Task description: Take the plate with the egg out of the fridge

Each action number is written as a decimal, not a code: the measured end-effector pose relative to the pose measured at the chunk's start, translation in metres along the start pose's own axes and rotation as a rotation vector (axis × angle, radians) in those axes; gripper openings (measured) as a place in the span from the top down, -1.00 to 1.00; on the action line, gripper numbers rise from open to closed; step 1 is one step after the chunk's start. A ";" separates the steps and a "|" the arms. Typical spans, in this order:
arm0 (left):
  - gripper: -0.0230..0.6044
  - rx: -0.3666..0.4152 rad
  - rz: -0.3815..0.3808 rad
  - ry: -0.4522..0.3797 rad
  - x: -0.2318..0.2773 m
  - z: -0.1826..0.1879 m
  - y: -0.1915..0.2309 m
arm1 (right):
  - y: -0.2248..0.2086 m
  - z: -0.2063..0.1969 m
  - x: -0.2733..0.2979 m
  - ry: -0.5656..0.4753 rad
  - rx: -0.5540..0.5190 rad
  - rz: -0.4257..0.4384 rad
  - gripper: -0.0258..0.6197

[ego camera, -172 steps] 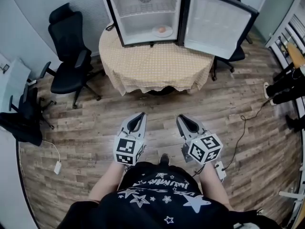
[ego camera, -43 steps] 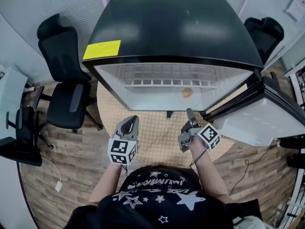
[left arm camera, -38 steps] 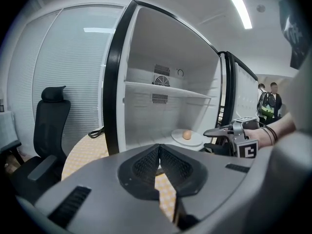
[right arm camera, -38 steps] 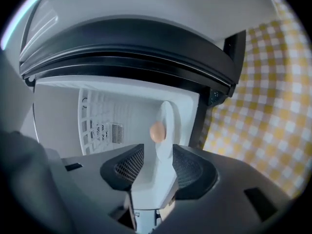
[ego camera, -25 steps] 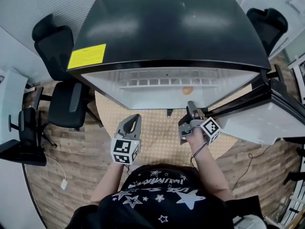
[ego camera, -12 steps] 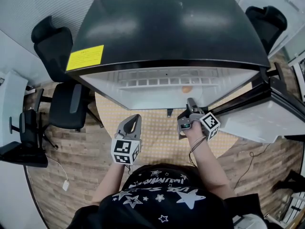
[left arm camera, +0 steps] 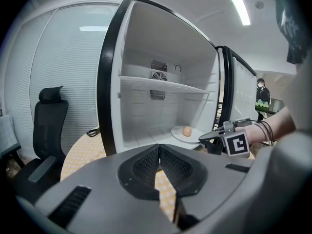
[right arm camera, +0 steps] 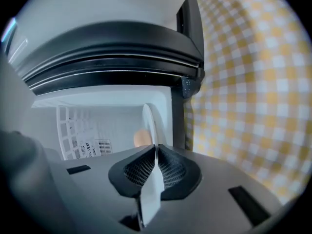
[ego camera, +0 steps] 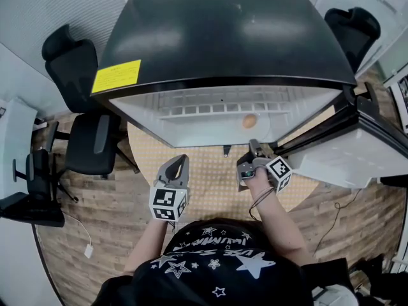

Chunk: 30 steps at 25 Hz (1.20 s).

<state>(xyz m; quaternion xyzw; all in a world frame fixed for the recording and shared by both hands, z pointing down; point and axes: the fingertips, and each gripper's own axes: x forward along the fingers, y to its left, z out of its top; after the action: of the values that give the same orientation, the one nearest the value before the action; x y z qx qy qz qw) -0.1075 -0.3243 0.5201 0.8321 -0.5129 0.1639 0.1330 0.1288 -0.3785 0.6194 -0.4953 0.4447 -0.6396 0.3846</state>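
The open mini fridge (ego camera: pixel 223 50) stands on the table. A brown egg (ego camera: pixel 249 121) lies on a white plate (left arm camera: pixel 194 136) on the fridge floor at the right front. My right gripper (ego camera: pixel 254 146) reaches into the bottom of the opening and is shut on the plate's near rim (right arm camera: pixel 150 123), seen edge-on between its pads, with the egg (right arm camera: pixel 141 138) just beyond. My left gripper (ego camera: pixel 179 161) hangs over the table in front of the fridge, shut with nothing in it (left arm camera: pixel 158 147). From there the right gripper (left arm camera: pixel 210 139) shows at the plate's edge.
The fridge door (ego camera: pixel 344 155) swings open to the right, close beside my right arm. A round table with a yellow checked cloth (ego camera: pixel 210 171) carries the fridge. Black office chairs stand at the left (ego camera: pixel 89 139) and behind at the right (ego camera: pixel 350 27). A wire shelf (left arm camera: pixel 161 84) spans the fridge above.
I have walked up to the fridge since the oldest frame. Over the last second my right gripper has stayed at the fridge's lower right front, shifting slightly toward me. The left gripper barely moved.
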 end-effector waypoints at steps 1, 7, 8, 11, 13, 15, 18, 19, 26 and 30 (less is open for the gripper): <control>0.90 0.000 -0.002 0.000 0.000 0.000 -0.001 | -0.002 -0.002 -0.004 0.004 0.001 0.001 0.80; 0.90 0.002 -0.017 -0.001 -0.002 -0.003 -0.006 | -0.004 -0.014 -0.020 0.055 -0.019 0.056 0.80; 0.90 0.003 -0.018 -0.001 -0.003 -0.003 -0.006 | -0.005 -0.013 -0.020 0.055 -0.023 0.063 0.79; 0.90 0.003 -0.017 -0.003 -0.004 -0.003 -0.006 | -0.002 -0.006 -0.015 0.052 -0.041 0.084 0.72; 0.90 0.005 -0.016 -0.005 -0.005 -0.003 -0.005 | 0.002 -0.001 -0.009 0.052 -0.056 0.092 0.54; 0.90 0.008 -0.014 -0.008 -0.006 -0.002 -0.004 | 0.003 0.002 -0.004 0.054 -0.069 0.071 0.53; 0.90 0.009 -0.014 -0.013 -0.007 -0.001 -0.004 | -0.003 0.003 -0.002 0.078 -0.123 0.013 0.63; 0.90 0.009 -0.014 -0.015 -0.007 0.000 -0.004 | -0.004 0.003 -0.003 0.083 -0.140 0.008 0.70; 0.90 0.012 -0.009 -0.026 -0.013 0.000 -0.001 | 0.006 0.001 -0.009 0.077 -0.113 0.068 0.81; 0.90 0.014 -0.013 -0.035 -0.020 -0.002 -0.004 | 0.005 -0.004 -0.023 0.089 -0.103 0.083 0.81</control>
<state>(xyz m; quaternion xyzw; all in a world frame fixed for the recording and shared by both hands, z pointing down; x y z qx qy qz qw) -0.1128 -0.3061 0.5139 0.8390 -0.5088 0.1519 0.1192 0.1299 -0.3578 0.6071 -0.4665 0.5138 -0.6209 0.3645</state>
